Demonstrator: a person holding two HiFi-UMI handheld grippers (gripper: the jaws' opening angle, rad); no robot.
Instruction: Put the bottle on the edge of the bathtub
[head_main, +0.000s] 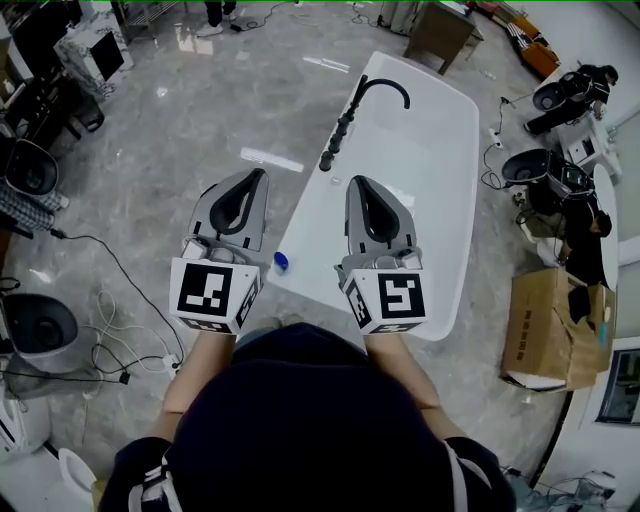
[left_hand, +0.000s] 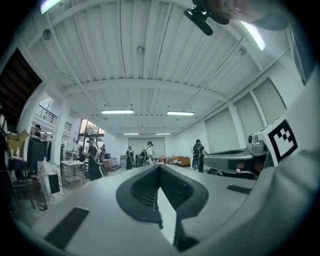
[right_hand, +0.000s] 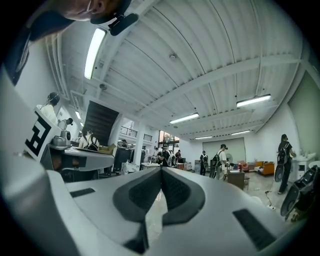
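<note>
My left gripper and right gripper have their jaws closed, both empty. At the bathtub rim, only the bottle's blue top shows.

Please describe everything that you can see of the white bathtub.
The bathtub is white and glossy, long, with rounded corners. It stands on the grey polished floor. A black curved faucet rises from its left rim. A small blue-capped bottle seems to sit on the near left rim.
</note>
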